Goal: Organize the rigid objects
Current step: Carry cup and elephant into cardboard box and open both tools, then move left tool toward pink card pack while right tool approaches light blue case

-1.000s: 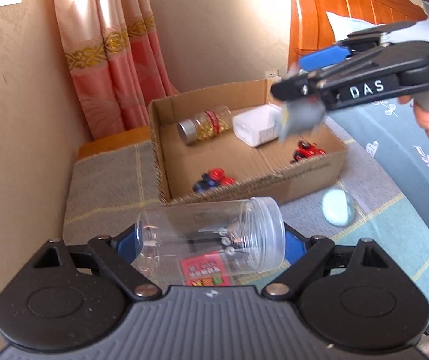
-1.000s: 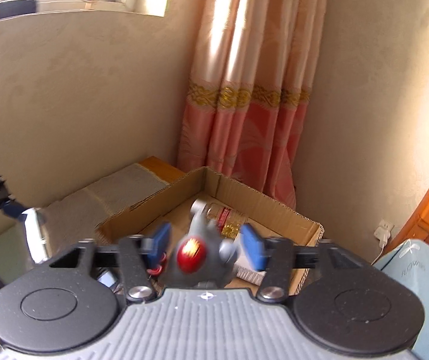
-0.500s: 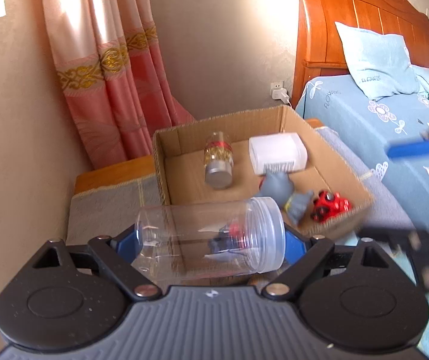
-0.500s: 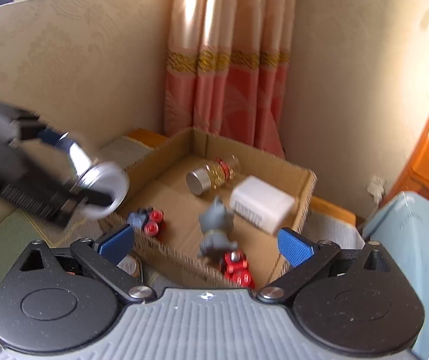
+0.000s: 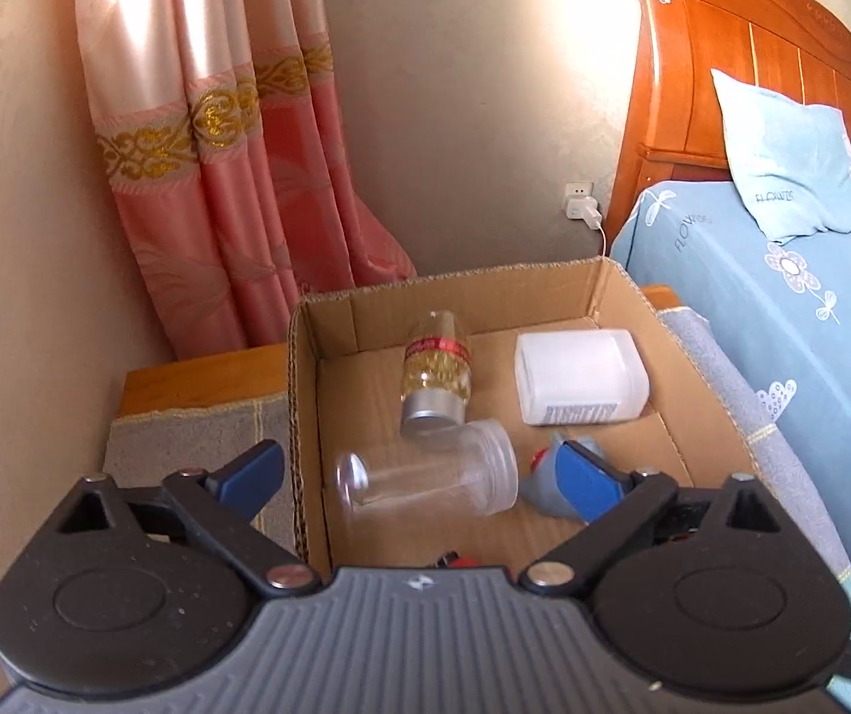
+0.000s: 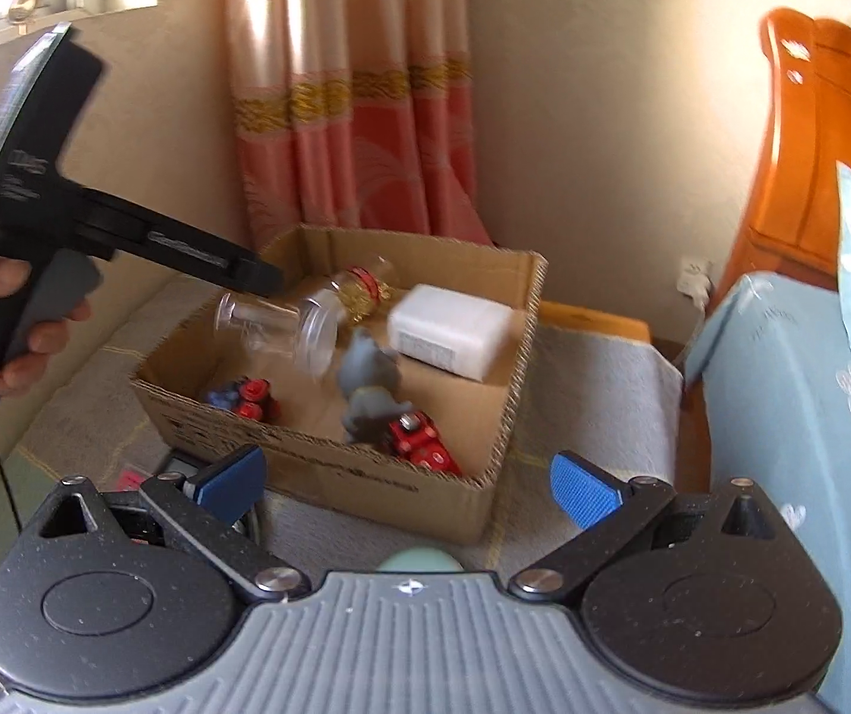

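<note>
A cardboard box [image 5: 615,291] [image 6: 330,470] holds a jar of yellow capsules [image 5: 436,372], a white plastic container [image 5: 580,376] [image 6: 452,328], a grey toy figure [image 6: 369,390] [image 5: 538,479] and red toy cars [image 6: 422,440]. A clear plastic jar [image 5: 425,476] [image 6: 279,327] lies on its side inside the box, just below my left gripper [image 5: 419,470], which is open and empty. My right gripper [image 6: 407,476] is open and empty in front of the box.
The box sits on a grey cloth [image 6: 592,369] on a low surface. A bed with a blue floral cover [image 5: 782,309] and wooden headboard [image 5: 722,71] is at the right. Pink curtains [image 5: 235,178] hang behind. A pale green round object [image 6: 419,562] lies below my right gripper.
My left gripper opened and let go of the clear jar, which dropped into the box. My right gripper released the grey toy into the box and pulled back.
</note>
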A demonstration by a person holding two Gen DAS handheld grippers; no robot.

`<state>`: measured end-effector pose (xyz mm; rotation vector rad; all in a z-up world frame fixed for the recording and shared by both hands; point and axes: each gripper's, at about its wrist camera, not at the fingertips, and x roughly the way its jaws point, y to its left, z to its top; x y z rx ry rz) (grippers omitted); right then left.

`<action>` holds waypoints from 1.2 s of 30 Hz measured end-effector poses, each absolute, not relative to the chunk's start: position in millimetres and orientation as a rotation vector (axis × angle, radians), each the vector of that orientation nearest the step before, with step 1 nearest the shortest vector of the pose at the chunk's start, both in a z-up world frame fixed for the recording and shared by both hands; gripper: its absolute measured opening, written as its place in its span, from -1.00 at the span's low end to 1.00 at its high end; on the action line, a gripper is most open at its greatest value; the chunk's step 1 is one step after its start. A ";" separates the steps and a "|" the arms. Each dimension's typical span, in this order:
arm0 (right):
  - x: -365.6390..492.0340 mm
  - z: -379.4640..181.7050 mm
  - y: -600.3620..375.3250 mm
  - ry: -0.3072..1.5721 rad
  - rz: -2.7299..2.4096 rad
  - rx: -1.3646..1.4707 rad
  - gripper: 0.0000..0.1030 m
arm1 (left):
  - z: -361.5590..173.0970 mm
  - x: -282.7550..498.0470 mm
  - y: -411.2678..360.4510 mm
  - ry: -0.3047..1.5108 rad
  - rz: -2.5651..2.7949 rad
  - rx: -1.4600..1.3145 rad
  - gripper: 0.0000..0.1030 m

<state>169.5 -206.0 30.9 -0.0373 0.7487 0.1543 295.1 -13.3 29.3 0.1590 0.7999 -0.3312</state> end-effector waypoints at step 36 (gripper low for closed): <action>138.8 -52.4 -213.6 0.914 0.026 0.027 1.00 | -48.1 136.6 18.3 0.860 -0.153 0.081 0.99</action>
